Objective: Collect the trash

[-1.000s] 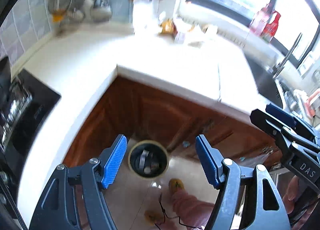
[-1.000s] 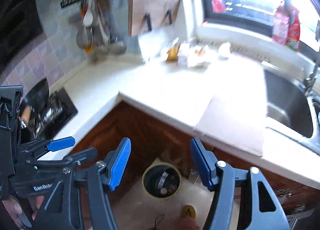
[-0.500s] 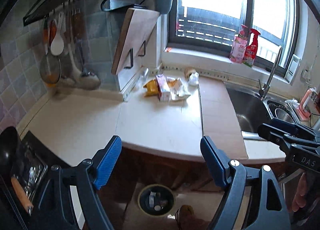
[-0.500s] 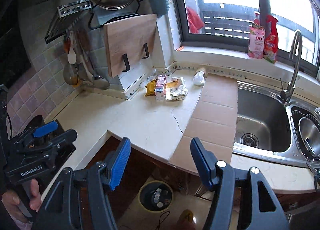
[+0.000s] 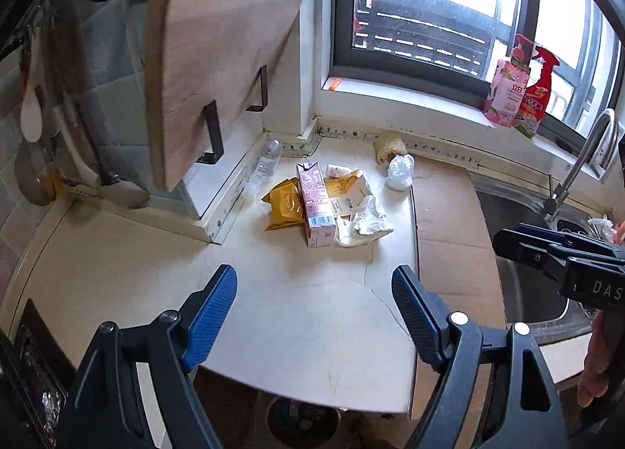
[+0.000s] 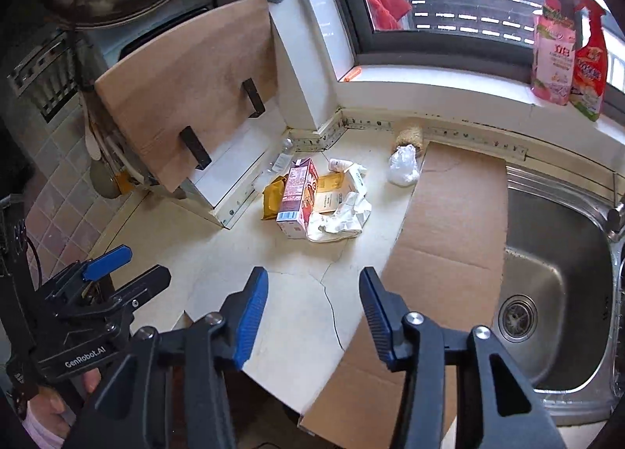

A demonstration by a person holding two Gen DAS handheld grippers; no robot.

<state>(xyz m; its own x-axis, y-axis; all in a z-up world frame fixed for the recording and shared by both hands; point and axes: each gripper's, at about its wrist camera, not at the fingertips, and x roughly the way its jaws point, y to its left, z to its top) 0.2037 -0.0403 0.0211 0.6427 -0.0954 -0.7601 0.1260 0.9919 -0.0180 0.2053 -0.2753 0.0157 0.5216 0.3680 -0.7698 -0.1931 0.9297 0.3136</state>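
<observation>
Kitchen countertop [image 5: 312, 316] is carrying a trash pile near the back corner, pink carton [image 5: 314, 201] lying long axis pointing away from both grippers. Left gripper [image 5: 314, 316] and right gripper [image 6: 314, 316] are hovering short of it, jaws spread and holding nothing. Carton is lying straight ahead of the left jaws and slightly left of the right ones, so neither looks clearly nearer.

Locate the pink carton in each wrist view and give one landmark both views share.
Left wrist: pink carton lies mid-frame on the counter, between yellow wrapper and crumpled paper.
Right wrist: pink carton sits center-left, above the open jaws.
Shared landmark: white plastic bag beside the cardboard sheet.
</observation>
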